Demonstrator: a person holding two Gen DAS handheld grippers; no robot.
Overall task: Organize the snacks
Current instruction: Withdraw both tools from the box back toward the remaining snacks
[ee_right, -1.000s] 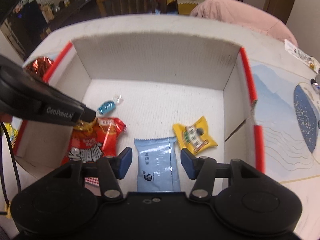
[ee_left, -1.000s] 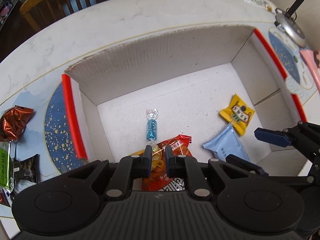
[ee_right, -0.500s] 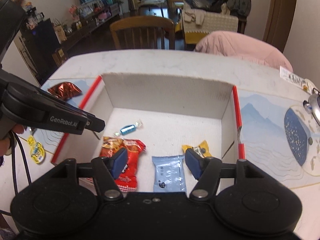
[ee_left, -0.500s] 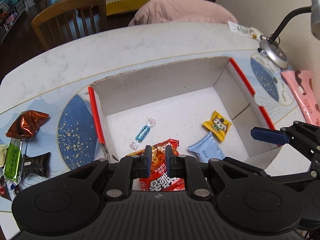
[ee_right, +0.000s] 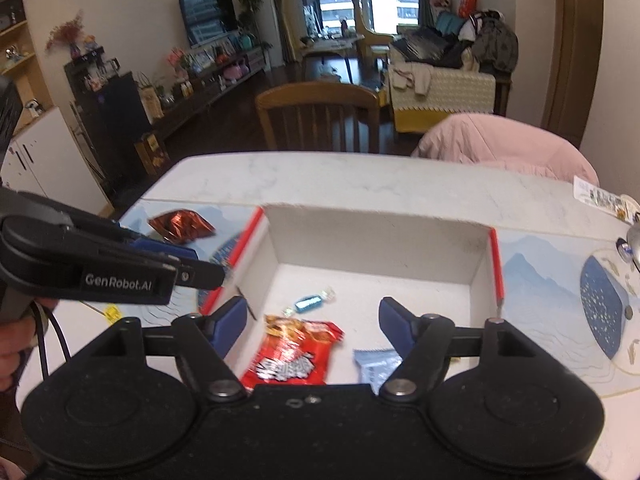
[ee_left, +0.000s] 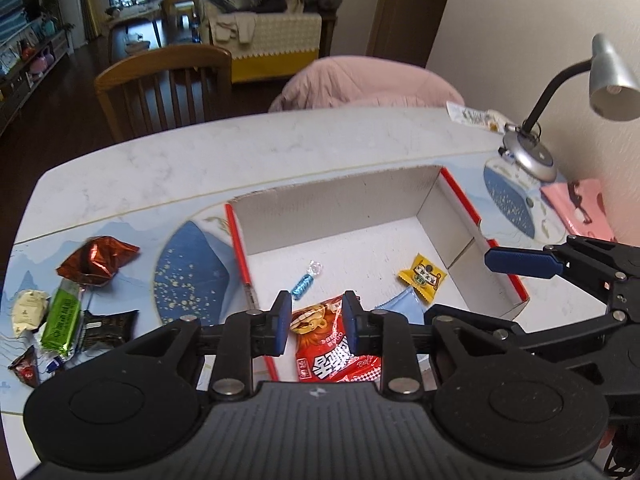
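Observation:
A white cardboard box (ee_left: 344, 196) (ee_right: 372, 236) with red rims stands on the table. In it lie a red snack packet (ee_left: 332, 344) (ee_right: 292, 356), a blue wrapped candy (ee_left: 303, 283) (ee_right: 309, 303), a yellow packet (ee_left: 422, 276) and a pale blue packet (ee_left: 402, 306) (ee_right: 376, 364). My left gripper (ee_left: 316, 322) is open and empty, raised above the red packet at the box's near edge. My right gripper (ee_right: 310, 322) is open and empty, high over the box's near side.
Loose snacks lie on the table left of the box: a brown foil packet (ee_left: 98, 260) (ee_right: 180, 224), a green bar (ee_left: 62, 316), a dark packet (ee_left: 108, 326) and a cream one (ee_left: 28, 308). A desk lamp (ee_left: 528, 152) and a pink item (ee_left: 580, 208) stand right. Chairs are behind.
My left gripper opened, letting the red packet lie in the box, and both grippers rose and pulled back from the box.

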